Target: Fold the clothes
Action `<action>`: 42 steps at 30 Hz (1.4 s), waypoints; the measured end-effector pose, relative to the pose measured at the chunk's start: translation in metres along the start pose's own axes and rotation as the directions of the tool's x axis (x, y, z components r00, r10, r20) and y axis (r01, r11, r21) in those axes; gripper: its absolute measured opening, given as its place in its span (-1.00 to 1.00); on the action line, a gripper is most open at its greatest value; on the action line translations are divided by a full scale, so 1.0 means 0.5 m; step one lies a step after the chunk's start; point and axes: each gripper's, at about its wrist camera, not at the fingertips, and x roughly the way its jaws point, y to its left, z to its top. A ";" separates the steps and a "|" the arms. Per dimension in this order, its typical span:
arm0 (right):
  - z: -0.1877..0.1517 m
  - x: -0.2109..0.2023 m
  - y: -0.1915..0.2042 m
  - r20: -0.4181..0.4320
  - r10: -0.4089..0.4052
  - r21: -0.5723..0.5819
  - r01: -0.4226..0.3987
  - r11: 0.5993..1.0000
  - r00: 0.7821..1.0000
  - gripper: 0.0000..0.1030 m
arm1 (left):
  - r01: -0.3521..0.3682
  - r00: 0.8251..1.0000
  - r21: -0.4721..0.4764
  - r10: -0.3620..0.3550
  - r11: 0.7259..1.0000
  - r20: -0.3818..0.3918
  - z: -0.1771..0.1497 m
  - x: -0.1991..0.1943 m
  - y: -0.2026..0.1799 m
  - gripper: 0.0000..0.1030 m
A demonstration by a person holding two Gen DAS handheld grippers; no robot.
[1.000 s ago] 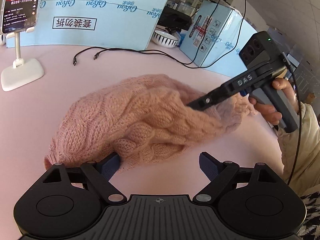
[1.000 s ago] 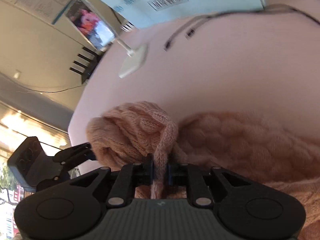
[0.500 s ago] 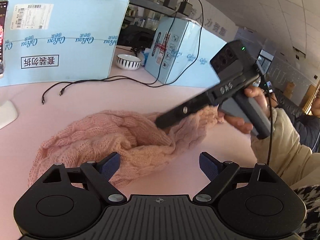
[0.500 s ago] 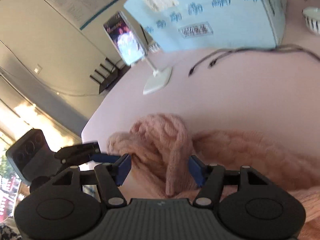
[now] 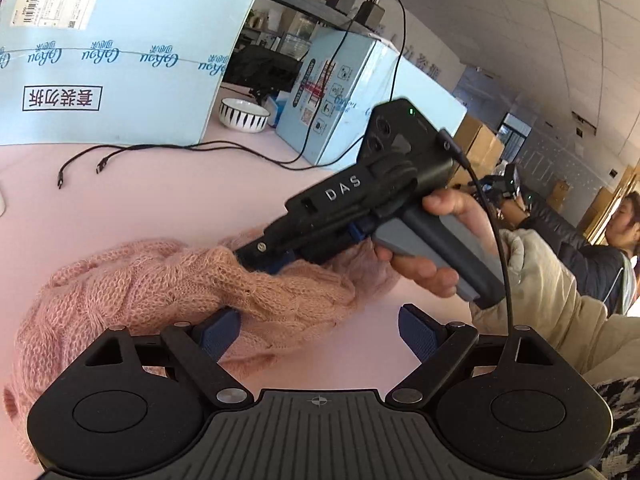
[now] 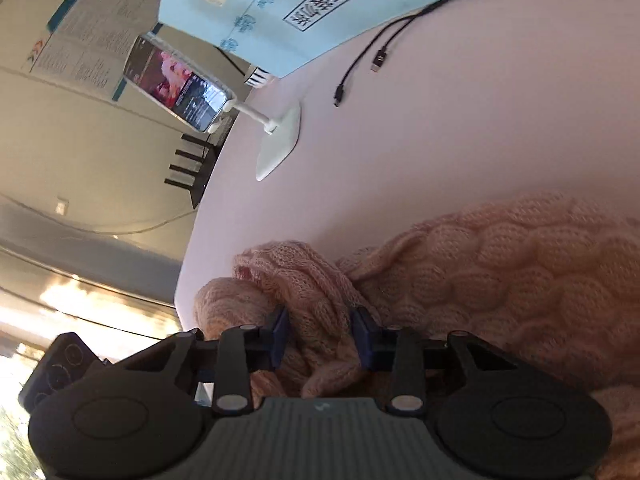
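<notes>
A pink cable-knit sweater [image 5: 160, 280] lies bunched on the pale pink table [image 5: 180, 200]. My left gripper [image 5: 316, 320] is open wide at the sweater's near edge, its left pad [image 5: 218, 334] against the knit and the right one over bare table. In the left wrist view a hand holds my right gripper [image 5: 260, 260], its tips buried in the sweater's right part. Seen from the right wrist, the right gripper [image 6: 320, 332] has its jaws closing on a thick fold of the sweater [image 6: 520, 280], and both pads touch the knit.
Two light blue cartons [image 5: 120, 60] [image 5: 340, 92] stand at the table's back, with a striped bowl [image 5: 244, 114] between them. Black cables [image 5: 100, 164] trail across the far table. A phone on a white stand [image 6: 176, 84] is at the left. A person [image 5: 624, 220] sits far right.
The right gripper let go of a thin strand, opened, shifted along the sweater and now closes on a thicker fold. The left gripper turned a little and stayed open.
</notes>
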 end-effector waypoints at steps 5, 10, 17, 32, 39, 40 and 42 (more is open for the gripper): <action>-0.013 -0.025 -0.056 0.102 0.073 0.177 -0.090 0.980 0.992 -0.11 | 0.011 0.998 -0.101 -0.005 0.995 0.062 0.038 0.020 0.040 0.72; -0.051 -0.182 -0.019 0.507 -0.026 0.036 0.009 0.999 0.861 0.07 | -0.051 0.997 -0.221 0.061 0.974 0.039 0.071 0.060 0.091 0.72; -0.086 -0.183 -0.042 0.369 0.254 -0.026 -0.263 0.964 0.894 0.15 | -0.134 0.987 -0.381 0.155 0.915 0.027 0.077 0.089 0.147 0.72; -0.186 -0.313 -0.098 0.704 0.123 0.143 -0.310 0.940 0.700 0.51 | 0.019 0.994 -0.464 0.031 0.885 0.101 0.129 0.088 0.060 0.73; -0.331 -0.467 -0.206 0.731 -0.189 0.415 -0.207 0.886 0.656 0.76 | -0.068 0.996 -0.566 0.089 0.821 0.009 0.094 0.190 0.165 0.72; -0.341 -0.470 -0.227 0.724 -0.219 0.450 -0.207 0.869 0.654 0.76 | -0.059 0.997 -0.576 0.077 0.815 0.006 0.095 0.186 0.164 0.72; -0.348 -0.462 -0.268 0.716 -0.261 0.501 -0.215 0.838 0.647 0.76 | -0.067 0.997 -0.568 0.075 0.821 -0.010 0.094 0.184 0.158 0.72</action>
